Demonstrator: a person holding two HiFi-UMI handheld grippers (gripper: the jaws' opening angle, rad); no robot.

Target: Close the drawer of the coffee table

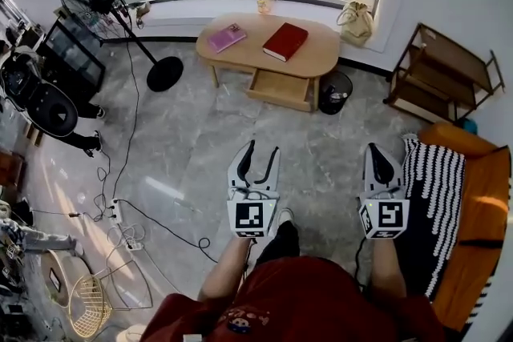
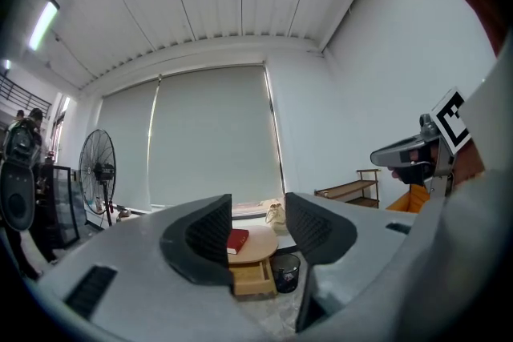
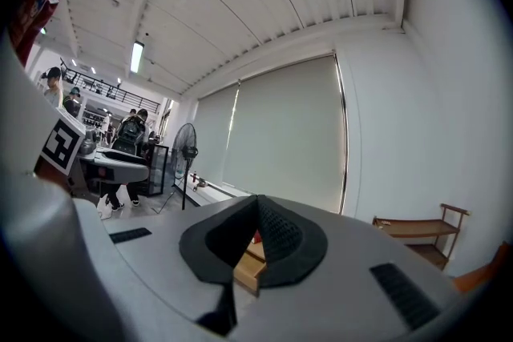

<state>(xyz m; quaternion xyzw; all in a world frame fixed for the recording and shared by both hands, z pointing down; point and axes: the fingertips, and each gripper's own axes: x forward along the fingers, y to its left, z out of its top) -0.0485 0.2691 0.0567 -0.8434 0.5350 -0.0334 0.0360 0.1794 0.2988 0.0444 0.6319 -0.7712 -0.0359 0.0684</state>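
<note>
Grey marble floor (image 1: 200,148) runs toward the window. Left gripper (image 1: 258,150) is held level, its jaws spread wide with nothing between them. Right gripper (image 1: 376,150) has its jaws pressed together, empty. Both are well apart from the coffee table (image 1: 321,54), whose drawer (image 1: 280,89) stands pulled out under the top, beside a black bin (image 1: 334,92). A red book (image 1: 285,41) lies on top.

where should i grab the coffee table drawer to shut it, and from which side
Go for the front panel of the drawer, coming from the open floor side. It juts out from under the coffee table that way, so its flat front can likely just be pushed in. No handle can be made out.
</note>
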